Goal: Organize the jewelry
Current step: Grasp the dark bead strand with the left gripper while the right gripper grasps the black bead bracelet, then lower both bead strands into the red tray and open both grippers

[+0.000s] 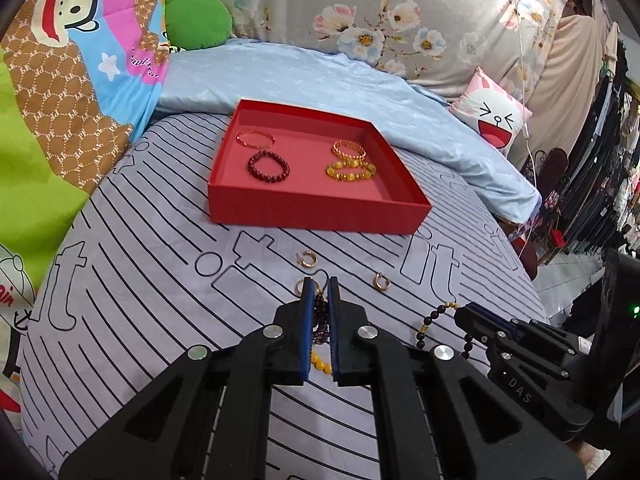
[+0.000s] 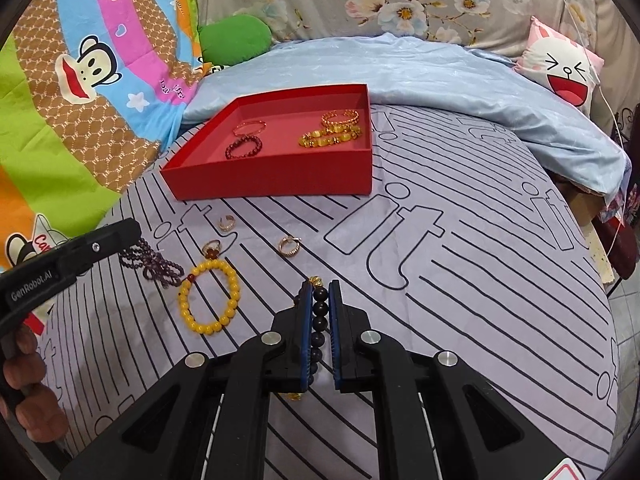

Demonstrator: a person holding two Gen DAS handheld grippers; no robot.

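Jaws narrow on both grippers, each pinching a bracelet. Right gripper [image 2: 320, 292] holds dark bead bracelet [image 2: 320, 320] near the red tray's [image 2: 272, 184] front wall, well short of it. Left gripper [image 1: 319, 288] clamps purple bead strand [image 2: 154, 264], which trails on the bed [image 2: 460, 280] toward the yellow bracelet [image 2: 208, 300]; whether they touch or snag, cannot tell. Three gold rings [image 2: 289, 246] loose on the bed between grippers and tray. Tray already has four bracelets: two left, two right.

Doing it well, likely: lift each piece fully clear before travelling so beads don't drag the yellow bracelet or rings. Clear the front wall, release low over the bare middle. One gripper at a time to avoid crowding.
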